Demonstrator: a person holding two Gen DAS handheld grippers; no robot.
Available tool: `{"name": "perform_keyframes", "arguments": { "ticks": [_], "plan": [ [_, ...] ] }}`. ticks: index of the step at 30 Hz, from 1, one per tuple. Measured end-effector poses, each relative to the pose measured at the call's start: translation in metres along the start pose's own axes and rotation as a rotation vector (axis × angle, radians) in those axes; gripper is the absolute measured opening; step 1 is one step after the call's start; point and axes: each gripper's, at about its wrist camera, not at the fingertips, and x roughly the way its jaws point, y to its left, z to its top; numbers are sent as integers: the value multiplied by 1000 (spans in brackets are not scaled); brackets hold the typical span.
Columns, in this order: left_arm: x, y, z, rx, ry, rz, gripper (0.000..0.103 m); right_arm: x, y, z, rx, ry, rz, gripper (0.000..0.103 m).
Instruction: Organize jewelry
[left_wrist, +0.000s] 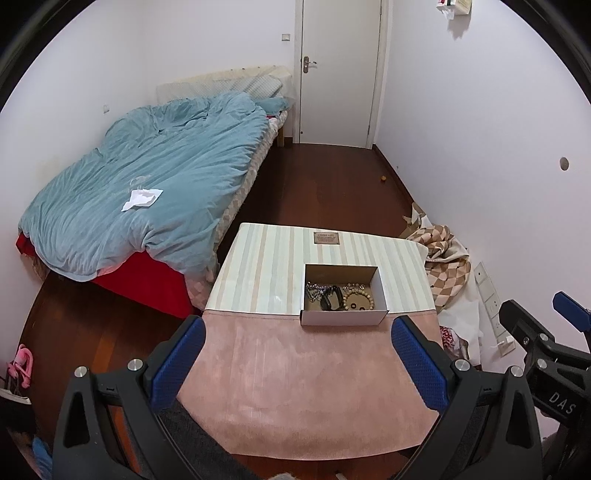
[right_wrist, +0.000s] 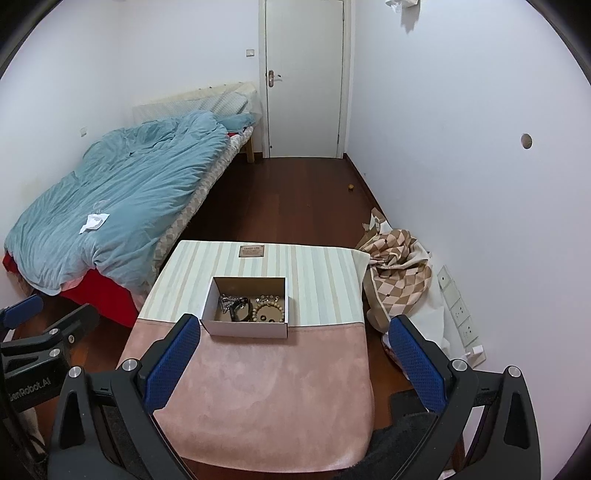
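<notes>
A small open white cardboard box (left_wrist: 343, 317) stands on a cloth-covered table (left_wrist: 295, 380). It holds a silver chain (left_wrist: 314, 290), a black band (left_wrist: 330, 298) and a beige bead bracelet (left_wrist: 358, 300). The box also shows in the right wrist view (right_wrist: 247, 328), with the chain (right_wrist: 227, 301), black band (right_wrist: 240, 312) and bead bracelet (right_wrist: 269, 310). My left gripper (left_wrist: 298, 345) is open and empty, hovering above the pink cloth short of the box. My right gripper (right_wrist: 293, 341) is open and empty, beside the box's near edge.
The table cloth is pink near me and striped farther off (left_wrist: 273, 258). A bed with a blue duvet (left_wrist: 147, 184) stands at the left. A checked blanket (left_wrist: 443, 258) lies on the floor at the right by wall sockets (left_wrist: 491, 306). A white door (left_wrist: 338, 74) is closed ahead.
</notes>
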Motion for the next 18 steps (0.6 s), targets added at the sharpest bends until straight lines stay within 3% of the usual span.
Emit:
{"name": "perform_keyframes", "arguments": {
  "ticks": [7, 18],
  "plan": [
    [11, -1, 3, -13, 16, 17, 103, 6, -1, 0, -1, 2, -6, 103],
    [42, -2, 31, -17, 62, 44, 103, 50, -3, 26, -1, 66, 8, 103]
  ]
}}
